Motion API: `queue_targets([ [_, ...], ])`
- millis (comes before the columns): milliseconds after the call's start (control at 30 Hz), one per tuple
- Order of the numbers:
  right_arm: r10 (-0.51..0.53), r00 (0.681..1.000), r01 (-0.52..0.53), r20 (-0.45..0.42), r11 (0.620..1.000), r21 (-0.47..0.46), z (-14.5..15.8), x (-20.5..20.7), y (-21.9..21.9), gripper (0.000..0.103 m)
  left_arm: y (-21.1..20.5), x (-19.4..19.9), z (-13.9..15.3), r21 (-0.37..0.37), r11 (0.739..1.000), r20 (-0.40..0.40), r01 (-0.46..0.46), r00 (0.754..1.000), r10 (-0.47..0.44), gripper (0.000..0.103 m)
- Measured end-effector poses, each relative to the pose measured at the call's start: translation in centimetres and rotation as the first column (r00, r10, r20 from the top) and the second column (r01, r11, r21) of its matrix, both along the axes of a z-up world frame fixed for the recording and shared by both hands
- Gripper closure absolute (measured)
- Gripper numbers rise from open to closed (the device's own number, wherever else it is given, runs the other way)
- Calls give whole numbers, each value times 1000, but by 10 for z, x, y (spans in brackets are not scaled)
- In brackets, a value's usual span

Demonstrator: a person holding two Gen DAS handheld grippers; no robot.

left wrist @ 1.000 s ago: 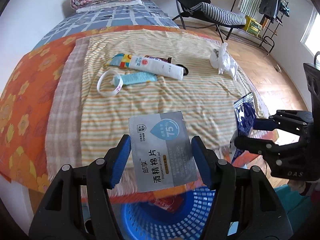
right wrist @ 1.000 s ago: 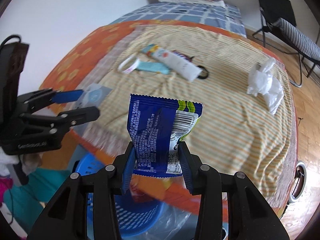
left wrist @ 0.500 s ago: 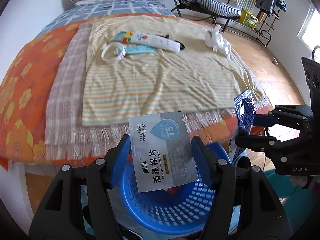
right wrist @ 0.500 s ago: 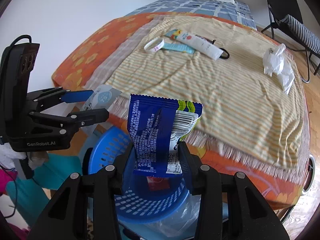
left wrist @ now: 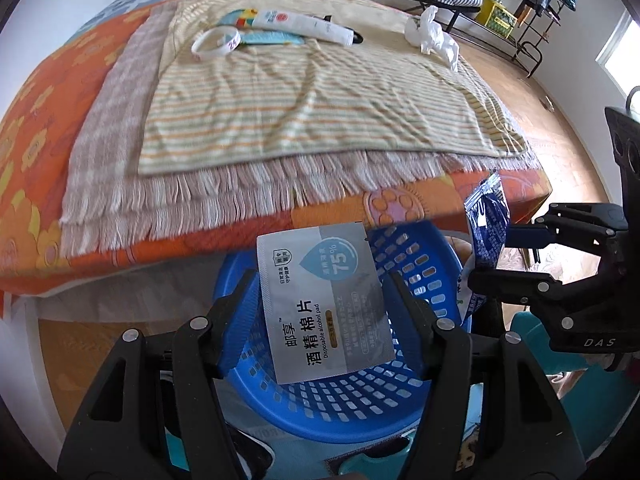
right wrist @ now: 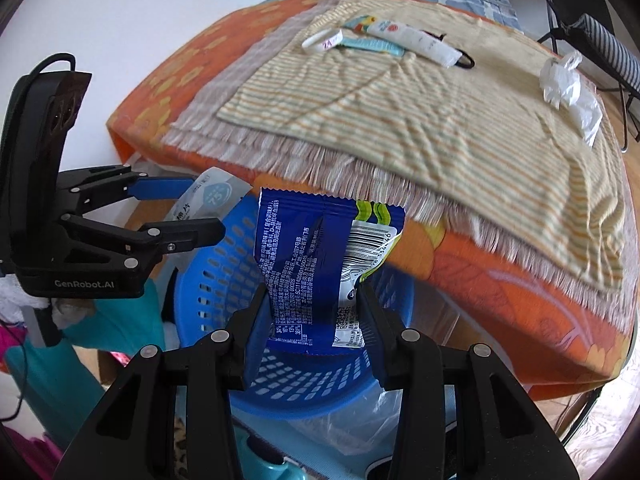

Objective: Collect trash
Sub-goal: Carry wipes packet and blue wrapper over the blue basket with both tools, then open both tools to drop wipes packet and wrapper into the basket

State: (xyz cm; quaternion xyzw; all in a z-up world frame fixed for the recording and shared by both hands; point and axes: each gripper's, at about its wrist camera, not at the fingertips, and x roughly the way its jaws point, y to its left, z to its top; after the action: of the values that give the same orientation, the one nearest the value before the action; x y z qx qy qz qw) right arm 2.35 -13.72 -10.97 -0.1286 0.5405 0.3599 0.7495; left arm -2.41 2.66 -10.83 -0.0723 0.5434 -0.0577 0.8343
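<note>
My left gripper (left wrist: 322,304) is shut on a grey alcohol pad packet (left wrist: 324,304) and holds it above the blue plastic basket (left wrist: 360,408) on the floor by the bed. My right gripper (right wrist: 314,320) is shut on a blue snack wrapper (right wrist: 312,264) over the same basket (right wrist: 304,384). The right gripper (left wrist: 500,256) with the wrapper (left wrist: 486,232) shows at the right of the left wrist view. The left gripper (right wrist: 204,212) with the packet (right wrist: 204,200) shows at the left of the right wrist view.
On the striped blanket (left wrist: 312,92) at the bed's far side lie a white tube (left wrist: 304,24), a white ring (left wrist: 216,42), a teal packet (left wrist: 272,40) and a crumpled white plastic bag (left wrist: 432,36). A folding chair and a clothes rack stand beyond the bed.
Both grippers have moved back from over the bed and down, so the packet and the wrapper now hang over the blue basket. Both stay shut on their items.
</note>
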Motion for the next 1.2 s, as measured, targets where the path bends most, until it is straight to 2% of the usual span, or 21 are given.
queue_targets([
  [367,23,999,-24,-27,999,-37,-14,-7,4,61,-3,-2,-10,-7,1000,-40,8,999,-9,38],
  [500,32,999,-34,-26,998,-48,-15,-8,6,54,-2,-1,-11,-4,1000,-46,3,999,-4,38],
  [1200,5,1000,-6,-30,999,-52,-15,-3,2,53,-1,3,-18,-32,999,-105,-2,994,-1,38],
])
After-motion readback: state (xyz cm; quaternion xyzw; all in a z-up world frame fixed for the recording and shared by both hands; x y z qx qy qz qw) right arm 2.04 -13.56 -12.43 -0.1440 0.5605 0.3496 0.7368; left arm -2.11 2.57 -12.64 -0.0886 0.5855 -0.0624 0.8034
